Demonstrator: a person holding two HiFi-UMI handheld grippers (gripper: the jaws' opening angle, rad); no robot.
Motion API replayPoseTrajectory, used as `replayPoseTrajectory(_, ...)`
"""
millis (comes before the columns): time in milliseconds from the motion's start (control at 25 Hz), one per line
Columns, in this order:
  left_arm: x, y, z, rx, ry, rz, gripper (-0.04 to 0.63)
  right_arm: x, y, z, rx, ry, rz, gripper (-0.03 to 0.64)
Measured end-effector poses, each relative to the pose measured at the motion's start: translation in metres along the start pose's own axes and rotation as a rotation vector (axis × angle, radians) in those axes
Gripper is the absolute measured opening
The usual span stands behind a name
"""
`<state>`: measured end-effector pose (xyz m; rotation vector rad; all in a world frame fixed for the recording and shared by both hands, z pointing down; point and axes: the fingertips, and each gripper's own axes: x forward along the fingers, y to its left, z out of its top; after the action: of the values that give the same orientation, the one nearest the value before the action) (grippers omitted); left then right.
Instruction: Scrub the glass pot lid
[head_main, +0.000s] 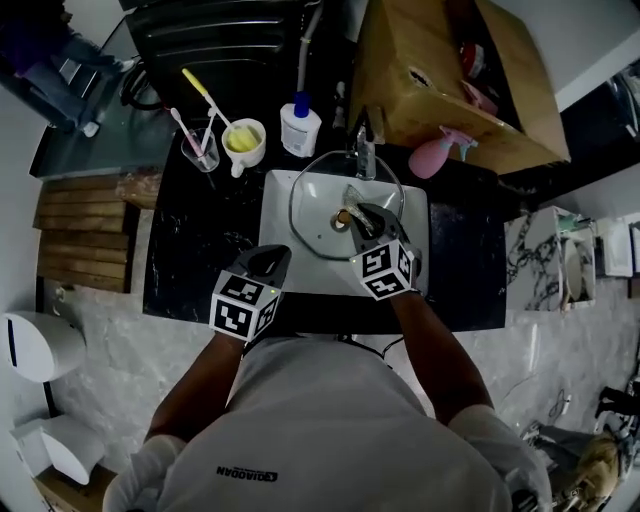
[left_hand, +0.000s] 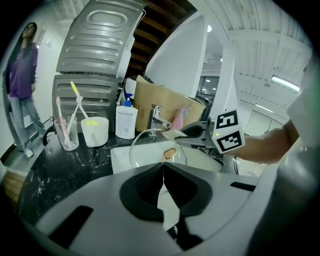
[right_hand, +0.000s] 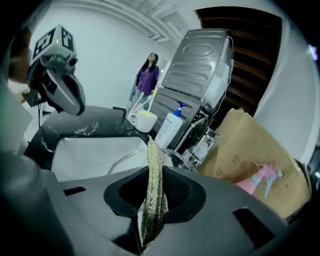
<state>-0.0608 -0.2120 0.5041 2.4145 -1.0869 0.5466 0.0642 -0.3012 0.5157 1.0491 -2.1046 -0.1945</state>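
Over the white sink (head_main: 415, 205) at the middle of the bench (head_main: 200, 240), the glass pot lid (head_main: 310, 200) sat knob side up, its brown knob (head_main: 343, 217) near the centre of the basin. Your right gripper (head_main: 358, 215) reached onto the lid beside that knob, and its jaws were clamped on a thin yellow-green scouring pad (right_hand: 152, 190) that stood on edge between them. Your left gripper (head_main: 280, 255) was at the lid's near left rim, with its jaws drawn together; the thin edge of the lid appeared to be pinched between them, though that was hard to confirm.

Just beyond the lid, the chrome faucet (head_main: 362, 150) rose at the far edge of the sink. Left of it on the bench stood a white pump bottle (head_main: 299, 125), then a pale mug (head_main: 243, 142), then a clear glass (head_main: 200, 150) holding toothbrushes. Right of the faucet lay a pink spray bottle (head_main: 438, 155), against a cardboard box (head_main: 440, 80).
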Motion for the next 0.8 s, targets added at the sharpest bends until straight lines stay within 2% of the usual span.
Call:
replayPoseTrajectory(120, -0.009, 0.009, -0.006, -0.013, -0.005, 0.000, 0.015, 0.030, 0.001, 0.001, -0.130, 0.049, -0.036, 0.087)
replayPoseTrajectory(240, -0.018, 0.016, -0.010, -0.028, -0.015, 0.003, 0.015, 0.053, -0.001, -0.004, -0.202, 0.090, -0.069, 0.087)
replayPoseTrajectory(560, -0.032, 0.040, -0.018, -0.072, -0.024, 0.048, 0.015, 0.090, -0.014, -0.008, -0.208, 0.124, -0.124, 0.087)
replayPoseTrajectory(800, -0.036, 0.045, -0.019, -0.083, -0.022, 0.055, 0.015, 0.111, -0.008, -0.002, -0.246, 0.133, -0.113, 0.092)
